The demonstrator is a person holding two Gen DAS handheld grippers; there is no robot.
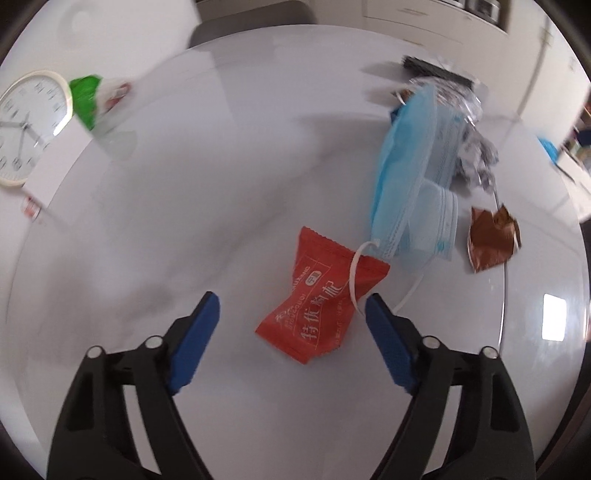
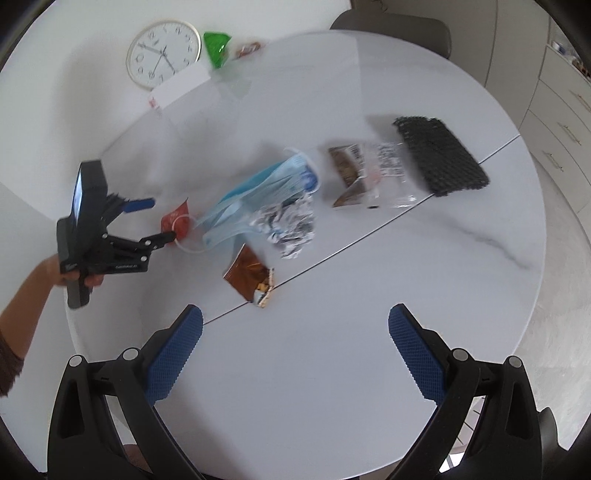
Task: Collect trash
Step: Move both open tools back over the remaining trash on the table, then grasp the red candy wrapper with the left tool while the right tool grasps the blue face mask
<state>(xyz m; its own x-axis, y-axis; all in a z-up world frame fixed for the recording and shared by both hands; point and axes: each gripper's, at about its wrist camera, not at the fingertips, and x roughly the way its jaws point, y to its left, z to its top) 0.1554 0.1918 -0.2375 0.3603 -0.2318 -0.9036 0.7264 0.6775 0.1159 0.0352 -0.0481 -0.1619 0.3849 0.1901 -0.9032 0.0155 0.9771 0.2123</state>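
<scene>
A red snack wrapper [image 1: 321, 302] lies on the white round table [image 1: 184, 221], between the fingertips of my open left gripper [image 1: 291, 306]. A blue face mask [image 1: 410, 177] lies just beyond it, its ear loop over the wrapper. A brown foil wrapper [image 1: 491, 238] and crumpled silver foil [image 1: 476, 155] lie to the right. In the right wrist view my right gripper [image 2: 295, 321] is open and empty above the table's near part. There the left gripper [image 2: 157, 218] flanks the red wrapper [image 2: 176, 220], beside the mask [image 2: 266, 188], silver foil [image 2: 291, 225] and brown wrapper [image 2: 247, 275].
A clear printed wrapper [image 2: 369, 170] and a black mesh pad [image 2: 439, 158] lie further right. A wall clock [image 2: 162, 53], a white box [image 2: 181, 86] and a green packet [image 2: 218, 48] sit at the table's far edge. A chair [image 2: 395, 29] stands behind.
</scene>
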